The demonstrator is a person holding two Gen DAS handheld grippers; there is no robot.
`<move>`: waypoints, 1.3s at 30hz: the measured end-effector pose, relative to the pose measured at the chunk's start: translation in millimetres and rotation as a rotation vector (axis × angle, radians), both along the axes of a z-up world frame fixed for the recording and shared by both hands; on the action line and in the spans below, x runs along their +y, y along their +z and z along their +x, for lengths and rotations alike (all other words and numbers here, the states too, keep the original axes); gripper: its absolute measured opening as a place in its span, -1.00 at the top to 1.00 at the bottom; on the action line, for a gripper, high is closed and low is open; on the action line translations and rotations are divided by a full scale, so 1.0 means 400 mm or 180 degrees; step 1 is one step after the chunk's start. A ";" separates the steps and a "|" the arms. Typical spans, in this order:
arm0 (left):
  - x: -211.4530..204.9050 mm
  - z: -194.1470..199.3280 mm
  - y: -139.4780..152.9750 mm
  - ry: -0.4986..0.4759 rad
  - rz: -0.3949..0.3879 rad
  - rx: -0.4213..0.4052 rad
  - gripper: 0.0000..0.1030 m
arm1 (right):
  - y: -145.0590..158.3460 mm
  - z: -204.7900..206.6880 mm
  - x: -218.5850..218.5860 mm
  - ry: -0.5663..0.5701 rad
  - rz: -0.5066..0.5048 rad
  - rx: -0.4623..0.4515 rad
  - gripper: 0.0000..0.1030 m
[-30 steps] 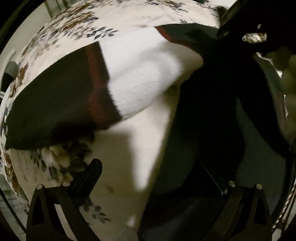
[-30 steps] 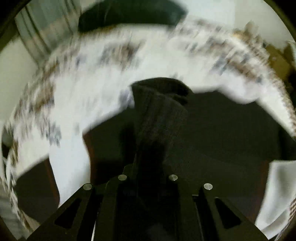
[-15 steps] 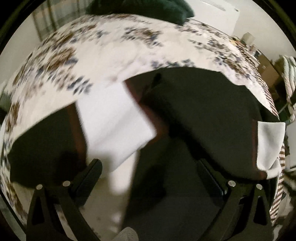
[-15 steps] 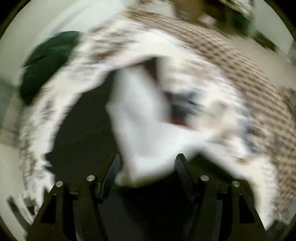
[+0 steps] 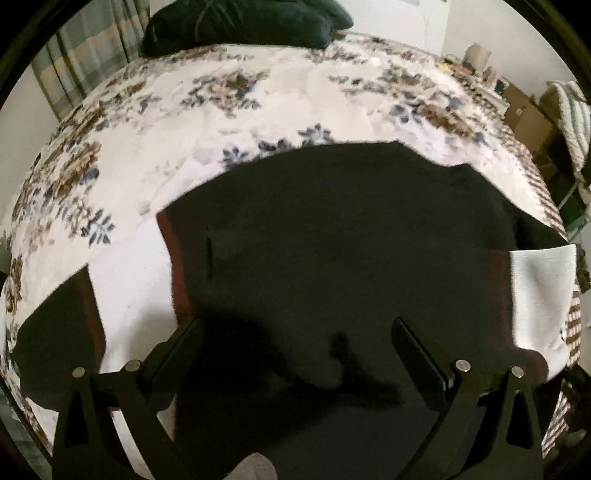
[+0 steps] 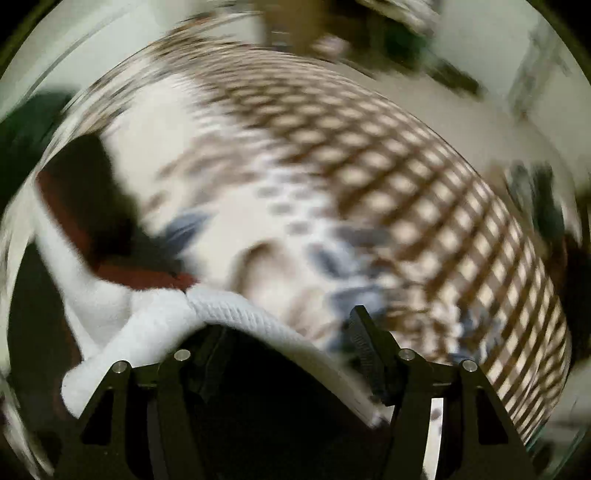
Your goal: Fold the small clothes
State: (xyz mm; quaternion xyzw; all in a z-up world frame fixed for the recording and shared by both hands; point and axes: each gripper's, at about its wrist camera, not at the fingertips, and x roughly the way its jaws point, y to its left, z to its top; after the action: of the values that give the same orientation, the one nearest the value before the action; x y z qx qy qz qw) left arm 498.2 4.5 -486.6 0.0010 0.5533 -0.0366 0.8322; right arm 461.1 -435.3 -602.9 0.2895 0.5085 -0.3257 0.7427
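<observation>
A black garment (image 5: 343, 236) with dark red bands and white sleeves lies spread on the floral bedspread (image 5: 207, 122). One white sleeve (image 5: 539, 295) lies at the right, another white part (image 5: 140, 302) at the left. My left gripper (image 5: 295, 354) is open and empty, just above the black cloth. In the blurred right wrist view my right gripper (image 6: 284, 354) is open over a white ribbed sleeve edge (image 6: 221, 314), with the black and red cloth (image 6: 92, 206) at the left. Its left finger is hidden by the white cloth.
A dark green pillow (image 5: 240, 22) lies at the head of the bed. Curtains (image 5: 88, 62) hang at the far left. Boxes and clutter (image 5: 524, 107) stand past the bed's right side. A brown checked border (image 6: 424, 177) runs along the bedspread's edge.
My right gripper let go of the black cloth, opened, and swung right toward the bed's checked edge. My left gripper tilted up; the garment now lies flatter and wider.
</observation>
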 end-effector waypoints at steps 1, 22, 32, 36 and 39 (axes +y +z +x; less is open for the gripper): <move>0.001 0.008 -0.016 0.0032 -0.0009 0.0061 -1.00 | -0.025 -0.016 -0.031 -0.0093 0.0138 0.0020 -0.24; 0.136 0.030 -0.074 0.0490 0.0214 0.0268 -1.00 | 0.016 0.237 -0.053 0.0739 0.1228 -0.0531 0.05; 0.343 -0.143 -0.013 0.1035 -0.0239 0.0035 -1.00 | 0.094 0.192 -0.026 0.1081 0.0709 -0.0360 -0.38; 0.534 -0.285 -0.030 0.1779 -0.0396 0.0074 -1.00 | 0.170 0.038 0.077 0.1249 0.0568 -0.0360 -0.46; 0.697 -0.374 -0.097 0.2523 -0.0590 0.0202 -1.00 | 0.161 0.005 0.177 0.1276 0.0491 -0.0320 -0.51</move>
State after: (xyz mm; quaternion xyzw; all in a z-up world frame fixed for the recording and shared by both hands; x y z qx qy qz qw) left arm 348.5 283.2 -525.3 -0.2884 0.5307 0.2372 0.7609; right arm 463.2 -364.4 -538.4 0.2543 0.5416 -0.1168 0.7927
